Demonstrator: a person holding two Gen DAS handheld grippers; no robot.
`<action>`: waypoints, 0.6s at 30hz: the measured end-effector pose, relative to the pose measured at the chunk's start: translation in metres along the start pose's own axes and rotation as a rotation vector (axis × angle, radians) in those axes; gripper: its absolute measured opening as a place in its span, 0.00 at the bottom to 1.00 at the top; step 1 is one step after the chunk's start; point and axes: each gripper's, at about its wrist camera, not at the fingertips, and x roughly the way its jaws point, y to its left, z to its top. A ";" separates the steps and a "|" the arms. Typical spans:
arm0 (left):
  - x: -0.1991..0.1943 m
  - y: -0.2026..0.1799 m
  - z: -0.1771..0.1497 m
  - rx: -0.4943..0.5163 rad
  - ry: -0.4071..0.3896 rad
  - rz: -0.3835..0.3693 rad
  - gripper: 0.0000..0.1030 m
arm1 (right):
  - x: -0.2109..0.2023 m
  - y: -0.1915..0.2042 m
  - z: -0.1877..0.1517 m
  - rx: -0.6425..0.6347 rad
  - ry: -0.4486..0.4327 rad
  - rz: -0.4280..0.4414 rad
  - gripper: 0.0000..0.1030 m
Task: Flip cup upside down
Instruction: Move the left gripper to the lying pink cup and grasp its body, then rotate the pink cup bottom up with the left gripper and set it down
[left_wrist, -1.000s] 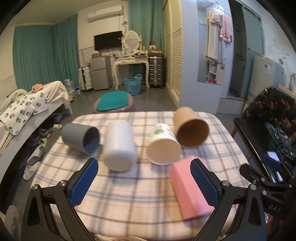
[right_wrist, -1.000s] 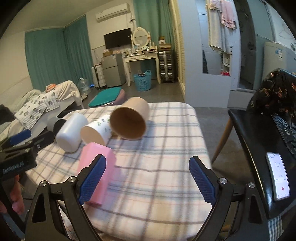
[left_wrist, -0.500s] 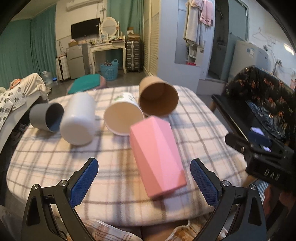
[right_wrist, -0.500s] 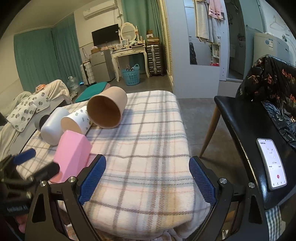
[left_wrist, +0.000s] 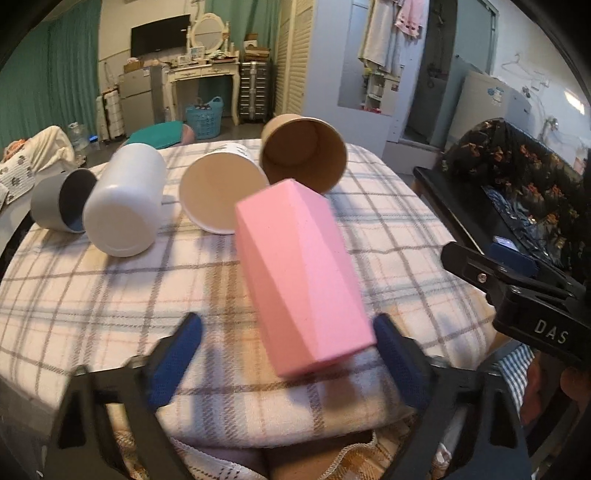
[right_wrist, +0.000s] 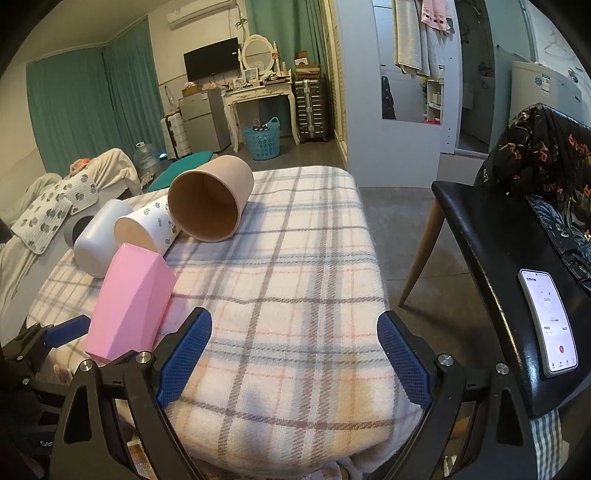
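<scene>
Several cups lie on their sides on a plaid-covered table (left_wrist: 388, 229). A pink faceted cup (left_wrist: 303, 273) lies nearest, its closed end toward me; it also shows in the right wrist view (right_wrist: 129, 302). Behind it lie a brown paper cup (left_wrist: 303, 151), a white printed paper cup (left_wrist: 218, 195), a white cup (left_wrist: 125, 206) and a grey cup (left_wrist: 62, 199). My left gripper (left_wrist: 286, 362) is open, its jaws standing either side of the pink cup's near end, right pad close to it. My right gripper (right_wrist: 293, 362) is open and empty over the table's near right part.
A black chair (right_wrist: 491, 236) with a phone (right_wrist: 550, 321) on it stands right of the table. A bed (right_wrist: 55, 199) lies to the left. The table's front edge is right under both grippers. The right gripper shows at right in the left wrist view (left_wrist: 517, 291).
My left gripper has swung right and closed in on the pink cup, which now sits between its jaws. My right gripper has shifted little.
</scene>
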 end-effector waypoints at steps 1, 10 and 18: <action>0.000 -0.001 0.001 0.005 0.002 -0.010 0.73 | 0.001 0.000 0.000 -0.001 0.001 0.002 0.89; -0.015 -0.009 0.007 0.075 -0.052 -0.011 0.60 | 0.000 0.002 -0.001 -0.001 0.001 0.012 0.89; -0.030 -0.005 0.025 0.076 -0.083 -0.016 0.55 | -0.002 0.004 -0.004 0.003 0.000 0.018 0.89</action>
